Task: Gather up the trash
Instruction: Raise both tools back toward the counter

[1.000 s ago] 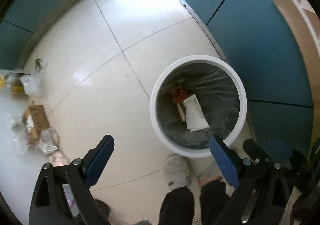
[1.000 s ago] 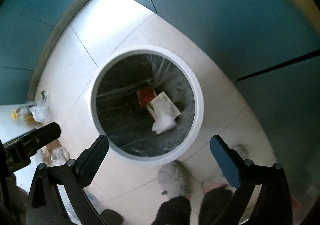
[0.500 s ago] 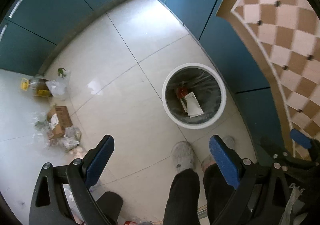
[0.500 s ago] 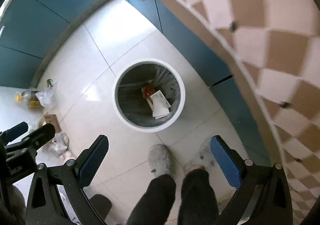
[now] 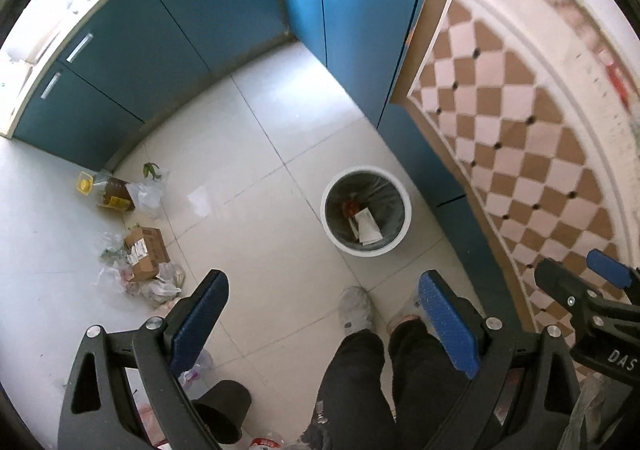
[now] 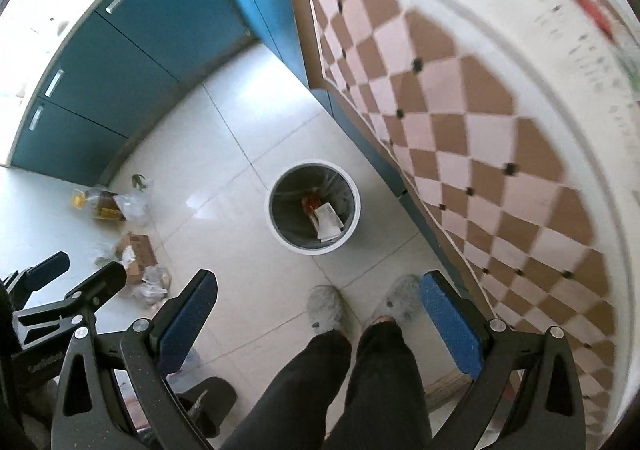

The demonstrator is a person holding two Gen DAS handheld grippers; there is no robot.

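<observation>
Below both cameras I see pale floor tiles (image 5: 248, 154) edged by blue cabinets (image 5: 168, 26). My left gripper (image 5: 320, 314) and right gripper (image 6: 316, 316) both hang with jaws wide, holding nothing. Ahead of the person's 2 slippers (image 6: 326, 308) stands the white bin (image 5: 405, 228), a carton inside. Loose trash (image 5: 146, 254) lies well left of it.
</observation>
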